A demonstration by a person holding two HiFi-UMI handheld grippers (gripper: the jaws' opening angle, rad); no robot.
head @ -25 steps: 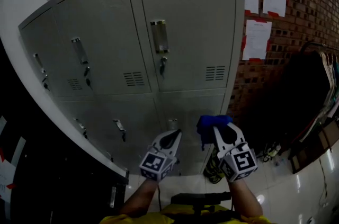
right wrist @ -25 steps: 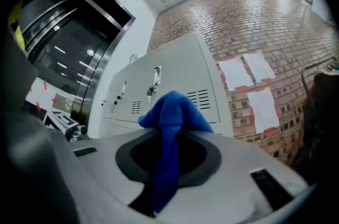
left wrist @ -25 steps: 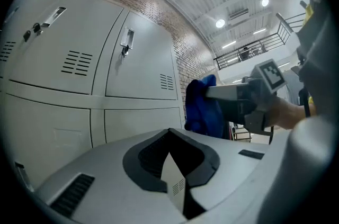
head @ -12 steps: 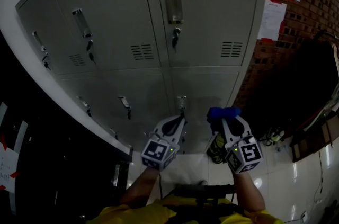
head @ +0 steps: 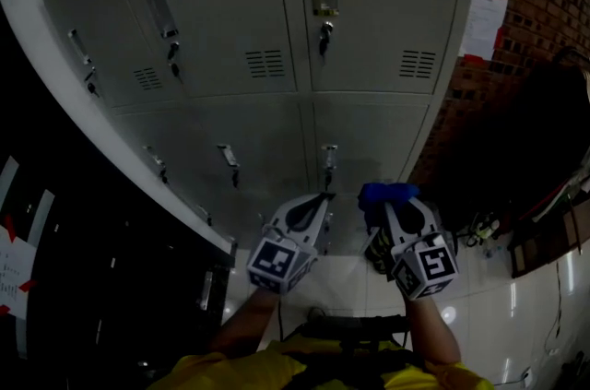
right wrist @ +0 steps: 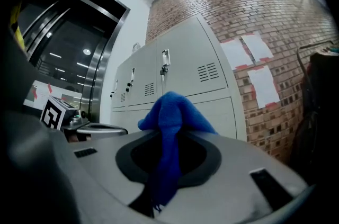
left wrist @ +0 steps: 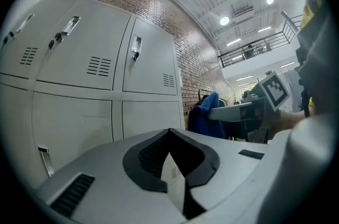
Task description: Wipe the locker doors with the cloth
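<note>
Head view – R gripper point(head: 395, 211) at 5 o'clock clamped on blue cloth point(head: 387, 192), L gripper point(head: 312, 206) beside it – closed, empty, locker doors point(head: 378, 19) at 12.

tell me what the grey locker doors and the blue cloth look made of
The grey locker doors: likely painted sheet metal, matte, judging by stamped vent slots. The blue cloth: soft fuzzy fabric, perhaps microfibre; it drapes limply in folds.
</note>
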